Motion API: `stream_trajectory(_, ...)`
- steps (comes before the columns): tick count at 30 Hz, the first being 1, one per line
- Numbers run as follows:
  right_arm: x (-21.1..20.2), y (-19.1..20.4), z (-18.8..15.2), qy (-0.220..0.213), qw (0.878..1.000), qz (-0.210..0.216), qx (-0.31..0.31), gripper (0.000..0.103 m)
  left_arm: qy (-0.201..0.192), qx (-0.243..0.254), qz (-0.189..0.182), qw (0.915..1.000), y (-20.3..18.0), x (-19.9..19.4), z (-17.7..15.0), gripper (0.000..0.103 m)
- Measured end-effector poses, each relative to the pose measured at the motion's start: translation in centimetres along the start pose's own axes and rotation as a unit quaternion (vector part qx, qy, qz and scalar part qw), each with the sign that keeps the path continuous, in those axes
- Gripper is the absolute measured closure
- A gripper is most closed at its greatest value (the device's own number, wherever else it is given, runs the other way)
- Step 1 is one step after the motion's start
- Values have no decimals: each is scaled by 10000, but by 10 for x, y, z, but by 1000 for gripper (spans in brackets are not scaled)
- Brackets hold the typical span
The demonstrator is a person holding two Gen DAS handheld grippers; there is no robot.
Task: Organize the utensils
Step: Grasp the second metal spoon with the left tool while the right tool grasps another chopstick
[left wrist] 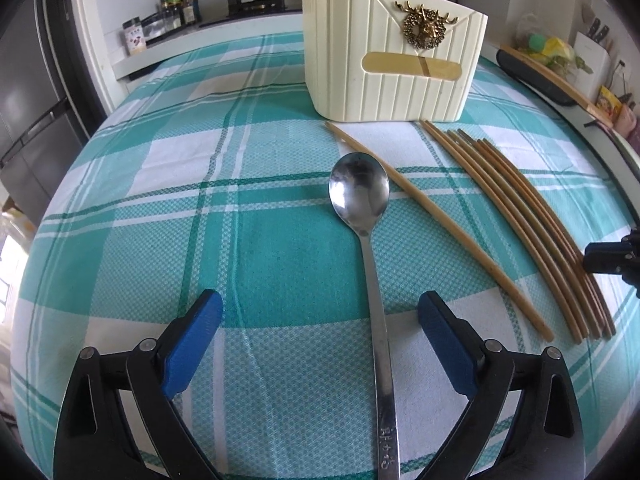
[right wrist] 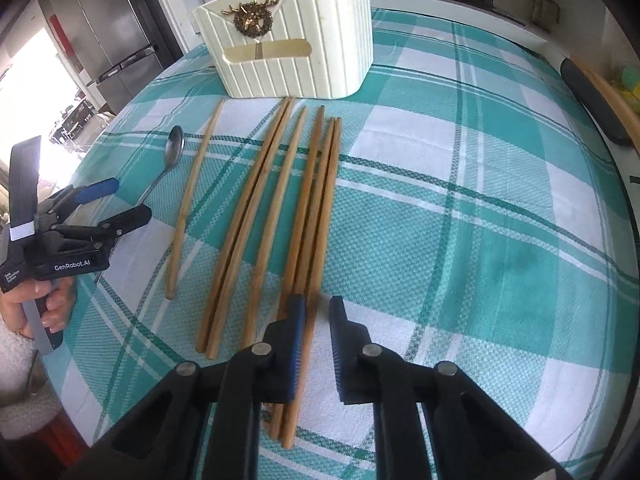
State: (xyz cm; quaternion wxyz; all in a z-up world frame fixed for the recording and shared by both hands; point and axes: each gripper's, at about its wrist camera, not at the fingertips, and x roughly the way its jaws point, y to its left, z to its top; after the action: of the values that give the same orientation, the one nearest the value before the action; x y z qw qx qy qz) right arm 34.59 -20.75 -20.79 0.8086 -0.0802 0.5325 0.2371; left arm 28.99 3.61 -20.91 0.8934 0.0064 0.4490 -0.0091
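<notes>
Spoon (left wrist: 360,192) handle between wide-apart left tool (left wrist: 320,344) fingers; right tool (right wrist: 316,344) narrowed beside chopsticks (right wrist: 304,208).

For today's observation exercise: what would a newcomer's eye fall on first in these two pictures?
Probably the cream ribbed holder with its gold deer ornament, standing at the far side of the teal checked tablecloth. Next, the steel spoon lying between the wide-open left gripper, and the row of wooden chopsticks fanned out ahead of the right gripper.
</notes>
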Motion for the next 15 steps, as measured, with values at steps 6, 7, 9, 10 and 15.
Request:
stream_trajectory(6, 5, 6, 8, 87, 9993, -339, -118, 97, 15, -45, 40, 10000, 1, 0, 0, 3)
stream_trajectory(7, 5, 5, 8, 64, 9991, -413, -44, 97, 17, -61, 73, 10000, 2, -1, 0, 3)
stream_trajectory(9, 1, -1, 4, 7, 9986, -501, 176, 97, 25, -84, 137, 9999, 5, -3, -2, 3)
stream_trajectory(10, -1, -5, 0, -10, 9979, -560, 325, 97, 31, -85, 228, 9997, 8, -4, -4, 3)
stream_trajectory(15, -17, -17, -31, 69, 9947, -739, 715, 97, 259, -253, 198, 9991, 31, -8, -10, 3)
